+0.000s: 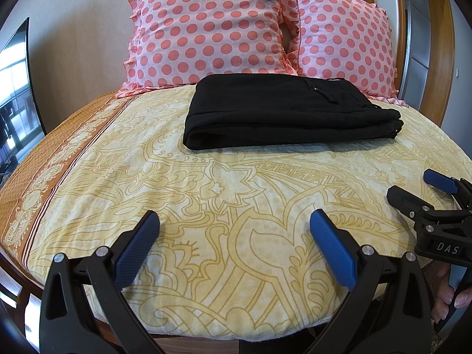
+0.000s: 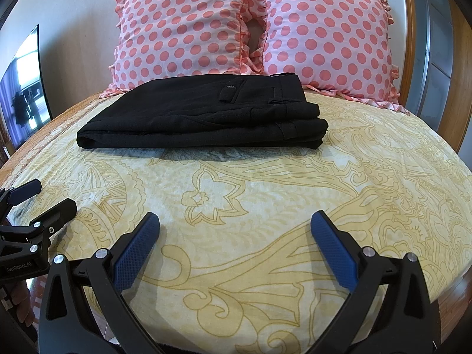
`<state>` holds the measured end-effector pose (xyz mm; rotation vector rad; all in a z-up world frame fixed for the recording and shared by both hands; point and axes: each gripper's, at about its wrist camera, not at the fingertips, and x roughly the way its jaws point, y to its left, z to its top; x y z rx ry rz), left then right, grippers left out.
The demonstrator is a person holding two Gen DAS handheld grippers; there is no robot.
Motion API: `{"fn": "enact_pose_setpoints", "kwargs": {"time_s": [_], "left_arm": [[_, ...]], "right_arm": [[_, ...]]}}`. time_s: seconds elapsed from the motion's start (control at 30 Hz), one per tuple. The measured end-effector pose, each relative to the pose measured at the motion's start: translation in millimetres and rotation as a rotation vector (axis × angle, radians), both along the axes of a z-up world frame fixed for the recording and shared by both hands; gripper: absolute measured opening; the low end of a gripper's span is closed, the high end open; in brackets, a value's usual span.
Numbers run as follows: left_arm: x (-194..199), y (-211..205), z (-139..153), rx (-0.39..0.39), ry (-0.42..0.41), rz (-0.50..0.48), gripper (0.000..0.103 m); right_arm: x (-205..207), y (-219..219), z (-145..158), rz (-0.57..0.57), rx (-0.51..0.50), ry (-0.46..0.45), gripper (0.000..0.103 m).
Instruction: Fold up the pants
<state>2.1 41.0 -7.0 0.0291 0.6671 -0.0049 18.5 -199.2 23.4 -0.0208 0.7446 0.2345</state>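
Both my left claw [image 1: 234, 221] and right claw [image 2: 235, 222] gape, empty. Pants [image 2: 203, 118] at twelve o'clock, folded on the bed [image 2: 265, 206]: soft, limp, light; I'd pinch the stacked waistband edge.

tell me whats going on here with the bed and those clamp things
A person holds a two-finger gripper in each hand over a bed. The black pants already lie folded in a neat stack near the two pillows. The left gripper and right gripper are both open, empty and well clear of the pants, so the folding looks done.
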Motion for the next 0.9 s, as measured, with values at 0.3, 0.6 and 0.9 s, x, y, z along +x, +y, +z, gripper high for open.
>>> {"fn": "enact_pose_setpoints", "kwargs": {"time_s": [0.3, 0.6, 0.9], "left_arm": [[0.4, -0.5, 0.0, 0.0, 0.006, 0.0, 0.101], [1.5, 1.1, 2.8, 0.0, 0.015, 0.0, 0.101], [3.1, 1.1, 3.9, -0.001, 0.01, 0.0, 0.101]], "right_arm": [[-0.1, 0.0, -0.2, -0.001, 0.0, -0.001, 0.102], [-0.5, 0.1, -0.4, -0.001, 0.0, -0.001, 0.102], [-0.3, 0.2, -0.5, -0.002, 0.0, -0.003, 0.102]]}}
